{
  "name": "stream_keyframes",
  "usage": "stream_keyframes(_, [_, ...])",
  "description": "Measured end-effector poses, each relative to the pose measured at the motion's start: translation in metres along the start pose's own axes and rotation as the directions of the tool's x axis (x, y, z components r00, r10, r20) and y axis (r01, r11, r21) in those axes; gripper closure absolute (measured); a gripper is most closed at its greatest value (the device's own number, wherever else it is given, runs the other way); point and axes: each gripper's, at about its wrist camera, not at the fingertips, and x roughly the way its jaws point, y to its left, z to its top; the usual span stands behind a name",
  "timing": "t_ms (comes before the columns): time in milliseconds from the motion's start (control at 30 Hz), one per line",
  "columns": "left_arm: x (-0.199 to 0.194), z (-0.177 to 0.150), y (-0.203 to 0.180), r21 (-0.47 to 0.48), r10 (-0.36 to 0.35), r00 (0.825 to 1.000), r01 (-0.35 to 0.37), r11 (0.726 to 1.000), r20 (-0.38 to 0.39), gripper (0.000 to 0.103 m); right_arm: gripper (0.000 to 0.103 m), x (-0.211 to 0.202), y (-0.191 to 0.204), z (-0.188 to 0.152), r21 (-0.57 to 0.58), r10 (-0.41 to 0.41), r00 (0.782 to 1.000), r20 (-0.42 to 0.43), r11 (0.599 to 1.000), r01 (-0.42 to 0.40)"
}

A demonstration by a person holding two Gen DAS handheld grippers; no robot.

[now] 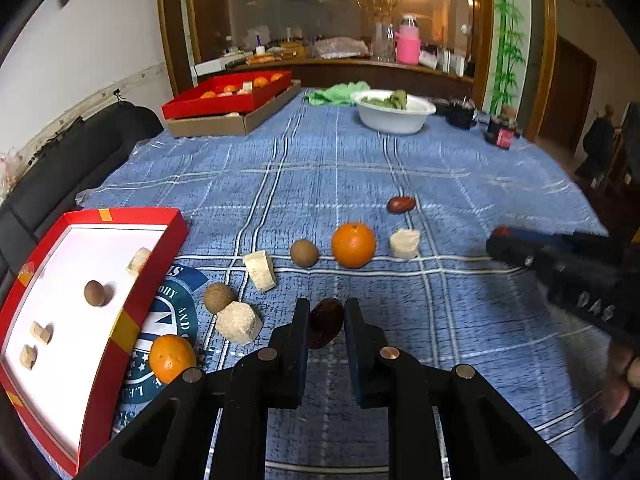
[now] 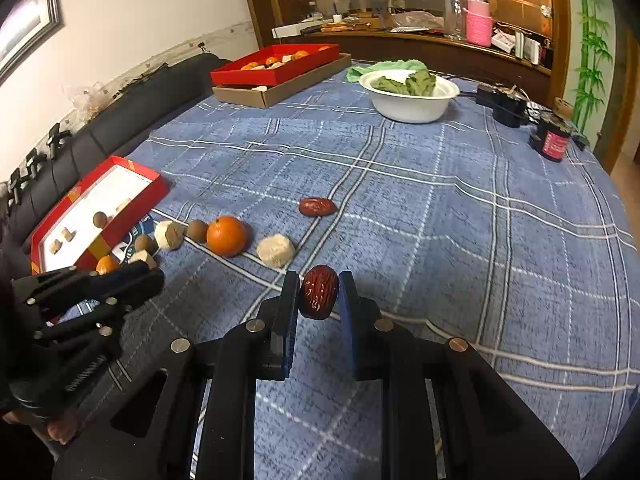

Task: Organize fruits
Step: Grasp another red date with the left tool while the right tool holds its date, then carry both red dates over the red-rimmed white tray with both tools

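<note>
My left gripper (image 1: 327, 312) is shut on a dark red date (image 1: 326, 323), held above the blue checked cloth (image 1: 360, 168). My right gripper (image 2: 319, 286) is shut on another wrinkled red date (image 2: 318, 292). A third date (image 1: 401, 204) (image 2: 317, 207) lies on the cloth. In a loose row lie an orange (image 1: 353, 245) (image 2: 226, 235), brown round fruits (image 1: 304, 253) (image 1: 218, 298), pale chunks (image 1: 405, 243) (image 1: 261, 270) (image 1: 238, 323) and a second orange (image 1: 172, 358). A red tray (image 1: 132, 312) (image 2: 132, 200) with a white floor at the left holds a brown fruit (image 1: 94, 293) and small pale pieces.
At the far left corner a red box (image 1: 224, 98) with oranges rests on a cardboard box (image 1: 224, 125). A white bowl (image 1: 394, 116) of green leaves stands at the back, a dark jar (image 2: 554, 140) at the far right. A black sofa (image 2: 120, 120) runs along the left edge.
</note>
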Motion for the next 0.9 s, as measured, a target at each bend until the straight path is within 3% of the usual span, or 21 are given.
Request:
stream_keyframes(500, [-0.042, -0.008, 0.02, -0.077, -0.011, 0.998, 0.016, 0.997, 0.068, 0.087, 0.085, -0.016, 0.028, -0.007, -0.044, -0.03, 1.0, 0.005, 0.999, 0.03])
stream_keyframes(900, [-0.073, -0.017, 0.055, -0.172, 0.033, 0.993, -0.013, 0.985, 0.117, 0.087, 0.085, -0.027, 0.069, -0.004, -0.122, -0.027, 0.999, 0.027, 0.992, 0.03])
